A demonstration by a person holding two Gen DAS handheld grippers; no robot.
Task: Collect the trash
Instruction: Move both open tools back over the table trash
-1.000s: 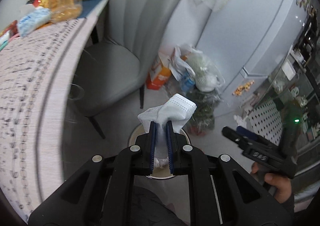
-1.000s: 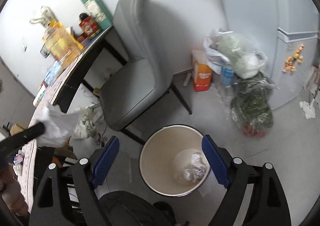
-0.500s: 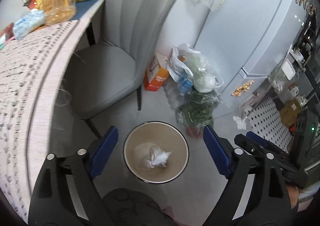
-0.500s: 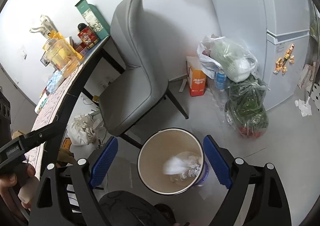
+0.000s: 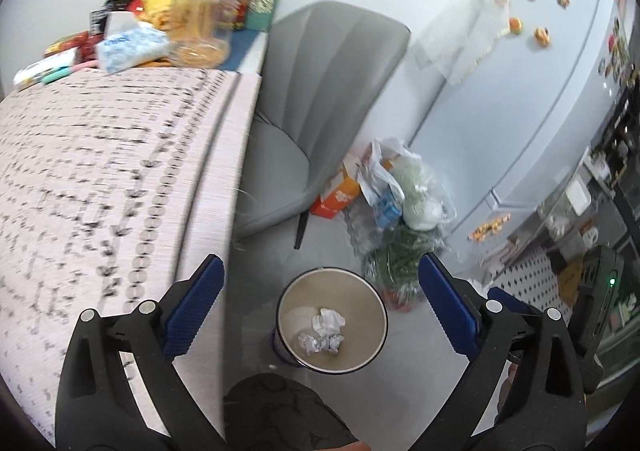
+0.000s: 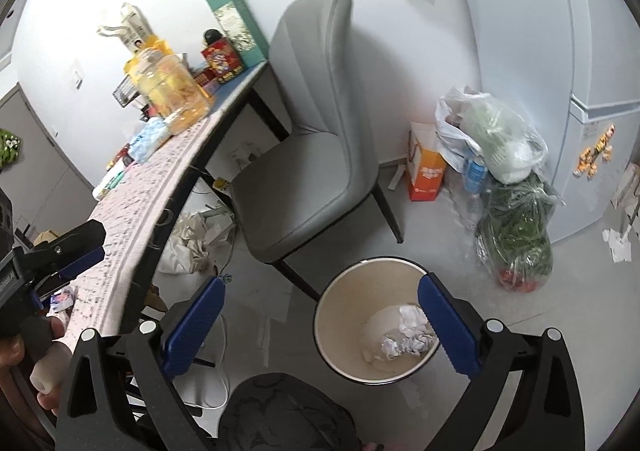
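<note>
A round beige trash bin point(image 5: 370, 297) stands on the floor beside the table; it also shows in the right wrist view point(image 6: 340, 315). Crumpled white paper and foil point(image 5: 326, 333) lie in its bottom, also seen in the right wrist view point(image 6: 406, 337). My left gripper point(image 5: 320, 307) is open and empty, high above the bin by the table's edge. My right gripper point(image 6: 320, 327) is open and empty above the bin's left side. The left gripper point(image 6: 68, 255) shows at the left of the right wrist view, over the table.
A patterned tablecloth covers the table point(image 5: 100, 187), with a tissue pack point(image 5: 130, 47), a jar point(image 5: 204, 23) and boxes at its far end. A grey chair point(image 6: 312, 155) stands behind the bin. Plastic bags point(image 6: 508, 187) and an orange carton point(image 6: 426, 171) sit by the fridge point(image 5: 532, 91).
My left gripper opened and let the white wad fall into the bin, then rose and swung left over the table's edge. The right gripper stayed open near the bin.
</note>
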